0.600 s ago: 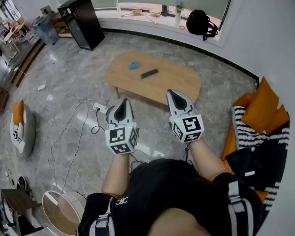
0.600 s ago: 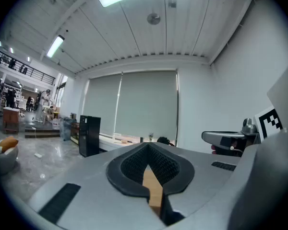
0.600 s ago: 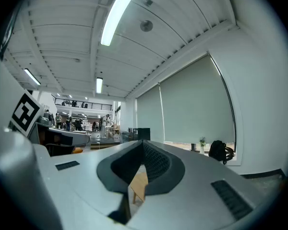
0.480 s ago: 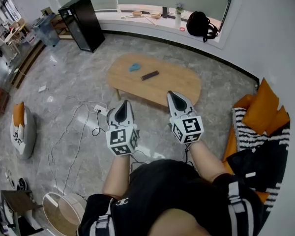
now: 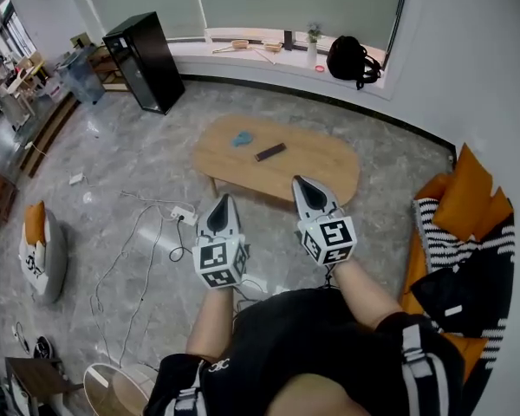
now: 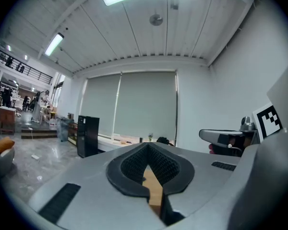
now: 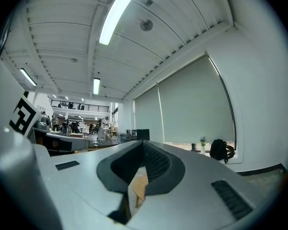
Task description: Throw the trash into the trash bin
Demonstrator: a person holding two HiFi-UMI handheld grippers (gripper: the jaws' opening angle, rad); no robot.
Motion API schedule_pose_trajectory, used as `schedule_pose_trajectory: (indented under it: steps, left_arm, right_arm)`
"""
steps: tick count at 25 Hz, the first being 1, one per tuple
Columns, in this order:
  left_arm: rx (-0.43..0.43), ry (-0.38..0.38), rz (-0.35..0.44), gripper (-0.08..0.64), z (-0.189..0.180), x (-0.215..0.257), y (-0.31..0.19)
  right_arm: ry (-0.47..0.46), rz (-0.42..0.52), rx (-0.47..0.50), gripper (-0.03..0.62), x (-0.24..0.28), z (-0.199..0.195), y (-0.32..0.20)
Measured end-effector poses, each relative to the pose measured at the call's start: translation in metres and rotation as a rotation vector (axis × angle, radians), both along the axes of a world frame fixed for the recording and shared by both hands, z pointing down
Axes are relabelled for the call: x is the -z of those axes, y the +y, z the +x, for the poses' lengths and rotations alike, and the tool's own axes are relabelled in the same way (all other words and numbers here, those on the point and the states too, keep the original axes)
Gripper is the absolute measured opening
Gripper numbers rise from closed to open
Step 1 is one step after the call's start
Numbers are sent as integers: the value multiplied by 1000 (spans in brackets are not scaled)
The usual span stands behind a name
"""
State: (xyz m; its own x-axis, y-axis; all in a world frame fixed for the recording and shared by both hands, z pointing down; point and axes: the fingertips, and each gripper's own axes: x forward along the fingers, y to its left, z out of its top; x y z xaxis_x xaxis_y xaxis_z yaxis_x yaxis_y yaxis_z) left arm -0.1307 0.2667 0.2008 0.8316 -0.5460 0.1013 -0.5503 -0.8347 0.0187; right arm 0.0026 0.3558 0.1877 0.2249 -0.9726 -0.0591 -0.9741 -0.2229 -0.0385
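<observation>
Blue crumpled piece of trash (image 5: 241,139) on the oval wooden counter (image 5: 321,159), well ahead of the left gripper (image 5: 224,199); dark flat bar (image 5: 269,152) beside it. Left gripper and right gripper (image 5: 300,181) both pressed together, empty, short of the counter's near edge.

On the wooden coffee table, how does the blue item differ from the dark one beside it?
Colour: the blue item is light blue, the dark item near black. Shape: the blue item is a small rounded lump, the dark item a long narrow bar lying at a slant. Place: the blue item lies left of the dark item in the head view. Both rest on the wooden table, apart.
</observation>
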Motion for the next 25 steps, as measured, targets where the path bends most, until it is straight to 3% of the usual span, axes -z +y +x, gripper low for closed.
schedule_pose_trajectory:
  steps: [7,13,25]
  left_arm:
    - [-26,10,-24,11,0,-8,-17]
    - [-36,16,-34,11,22,-16,-38]
    - [-12,-16,-22,12,150,-25,-132]
  right_arm:
    - [-11,-23,-16,11,-12,-6,-18]
    - [-8,-24,-38,11,-21,17,-44]
    - [-2,-33,17,11,-34,137,-156]
